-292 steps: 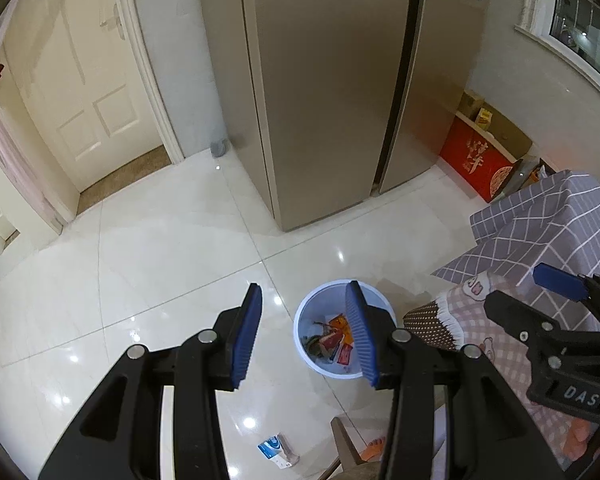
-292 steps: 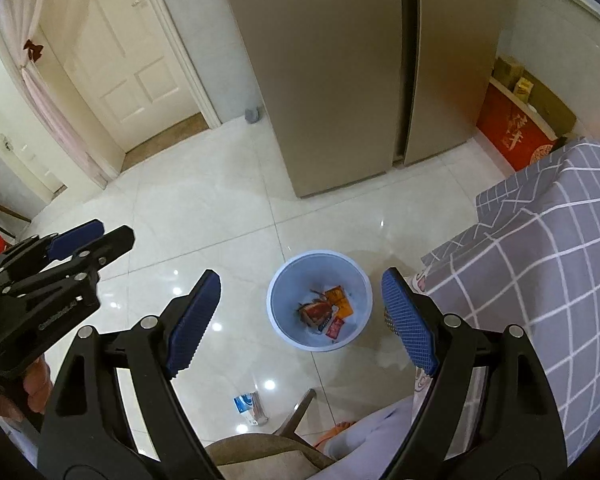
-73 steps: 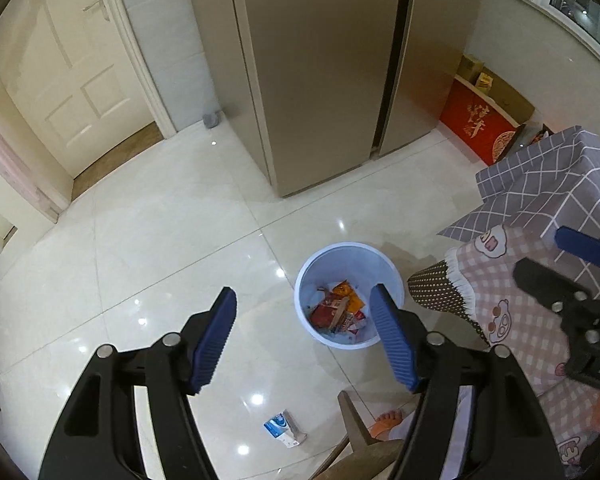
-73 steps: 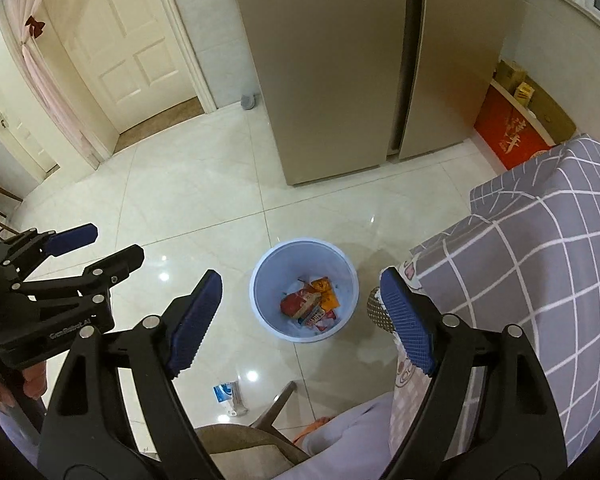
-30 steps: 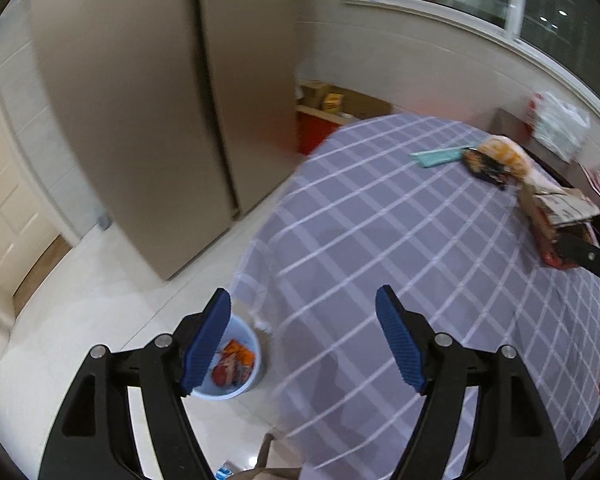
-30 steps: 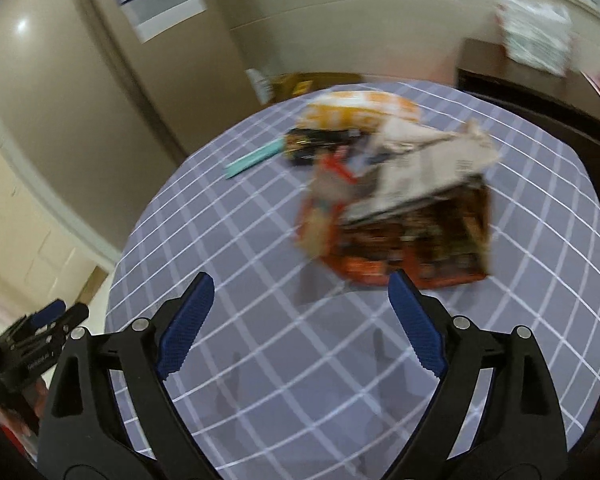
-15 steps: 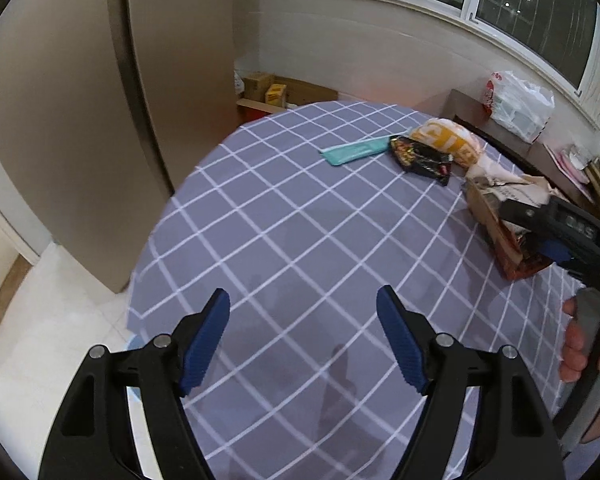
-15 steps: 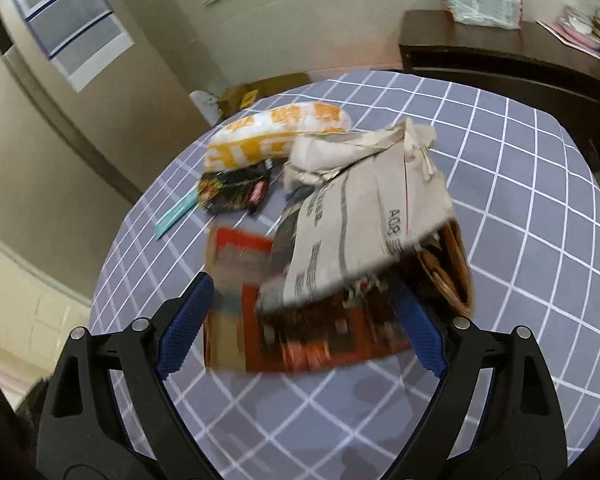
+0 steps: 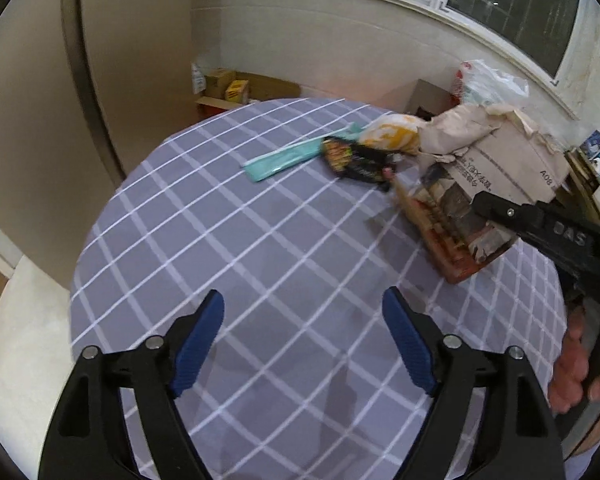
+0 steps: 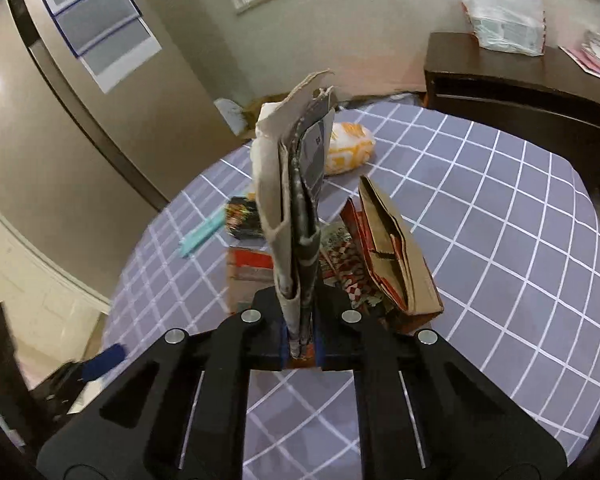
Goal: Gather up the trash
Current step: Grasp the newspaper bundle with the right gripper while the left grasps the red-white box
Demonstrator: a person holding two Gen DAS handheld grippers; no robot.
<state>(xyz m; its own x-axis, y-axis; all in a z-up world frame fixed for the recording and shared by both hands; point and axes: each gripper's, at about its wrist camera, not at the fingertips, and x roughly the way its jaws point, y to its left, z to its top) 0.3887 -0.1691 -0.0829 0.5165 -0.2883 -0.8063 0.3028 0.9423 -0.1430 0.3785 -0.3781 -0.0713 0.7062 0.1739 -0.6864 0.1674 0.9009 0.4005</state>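
Covering the round table, a grey checked cloth [image 9: 236, 248] lies under the wide-open left hand-held gripper [image 9: 302, 344]; the right hand-held gripper [image 10: 302, 344] pinches torn cardboard [image 10: 288, 208].

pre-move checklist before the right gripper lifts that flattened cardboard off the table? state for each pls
1. Right gripper shut on the flattened cardboard: ok; its jaws have just been closing.
2. Cardboard clear of the red box: cannot tell.
3. Left gripper open, nothing between its pads: ok.
4. Left gripper apart from the cardboard: ok.
5. Yellow bag, dark wrapper, teal packet collected: not ok, on the table.
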